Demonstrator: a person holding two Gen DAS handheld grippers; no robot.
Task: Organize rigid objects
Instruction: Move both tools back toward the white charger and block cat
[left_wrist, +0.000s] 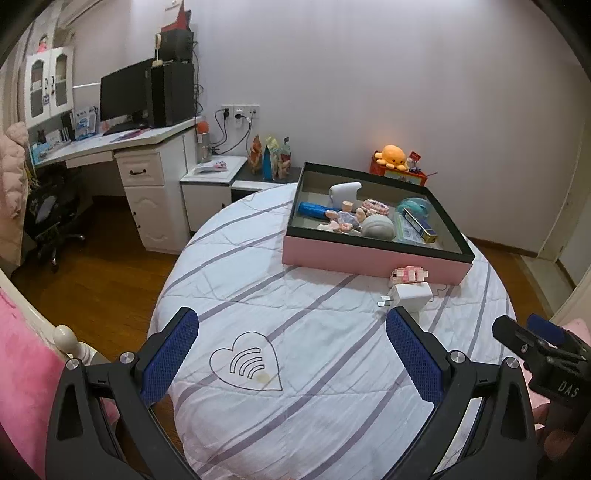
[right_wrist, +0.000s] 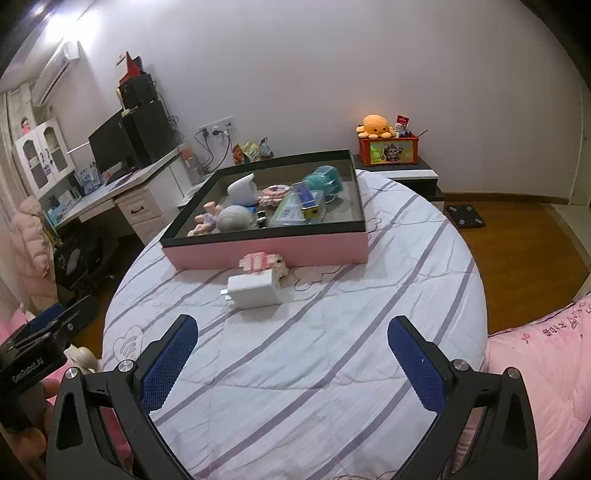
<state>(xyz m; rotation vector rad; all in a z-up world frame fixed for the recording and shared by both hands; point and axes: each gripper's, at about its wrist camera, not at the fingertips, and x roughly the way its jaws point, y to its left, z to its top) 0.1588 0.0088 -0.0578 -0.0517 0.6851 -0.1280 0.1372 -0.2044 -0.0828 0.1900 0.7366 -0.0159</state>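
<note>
Your left gripper (left_wrist: 291, 347) and right gripper (right_wrist: 291, 354) both released, white plastic charger block (right_wrist: 255, 290) just ahead, pink-walled black-rimmed cardboard box (right_wrist: 266, 251) beyond.

Readable text is sparse. In the left wrist view, "DAS" in pale letters on the black body of the right tool (left_wrist: 546, 354), at 4 o'clock in frame. In the right wrist view, a white brand line on the black body of the left tool (right_wrist: 33, 347), at 8 o'clock; it looks like "GoodRobot AI", but blur makes it uncertain. Dark pink embroidered characters on the pink quilt (right_wrist: 554, 332) at 4 o'clock, only "LO" legible. A heart-outline sign with curved bars is stitched on the white purple-striped bedspread (left_wrist: 244, 361). Labels on the items in the pink box are too small to read.
</note>
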